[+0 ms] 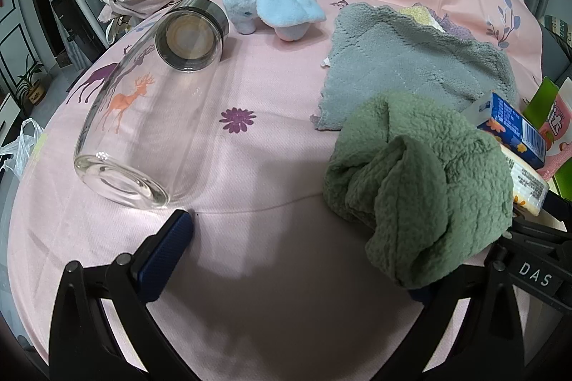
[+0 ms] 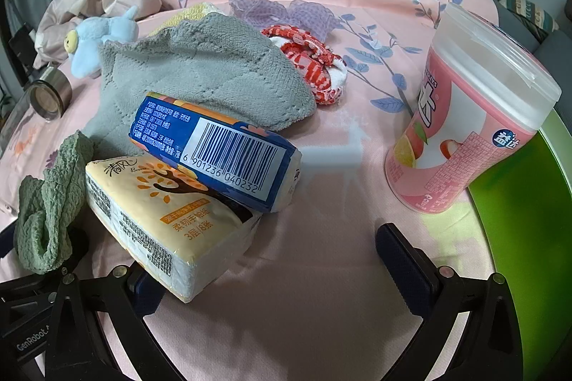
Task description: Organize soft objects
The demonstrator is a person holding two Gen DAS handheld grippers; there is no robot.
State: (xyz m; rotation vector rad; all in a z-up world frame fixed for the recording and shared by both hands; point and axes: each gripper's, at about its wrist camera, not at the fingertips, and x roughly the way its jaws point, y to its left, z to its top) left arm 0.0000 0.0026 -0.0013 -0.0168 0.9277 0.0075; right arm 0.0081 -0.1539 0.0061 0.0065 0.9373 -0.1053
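Sorting looks just begun. Left gripper (image 1: 296,252) has jaws wide apart, green cloth (image 1: 418,181) draped over one finger. Right gripper (image 2: 275,259) gapes near yellow tissue pack (image 2: 161,223). Next, pinch the cloth.

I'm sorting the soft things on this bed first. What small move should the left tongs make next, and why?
Probably shift the open left tongs toward their right finger and close on the green fleece cloth. It is bunched over that finger, ungripped, and is the nearest soft item; the glass bottle on the other side is hard.
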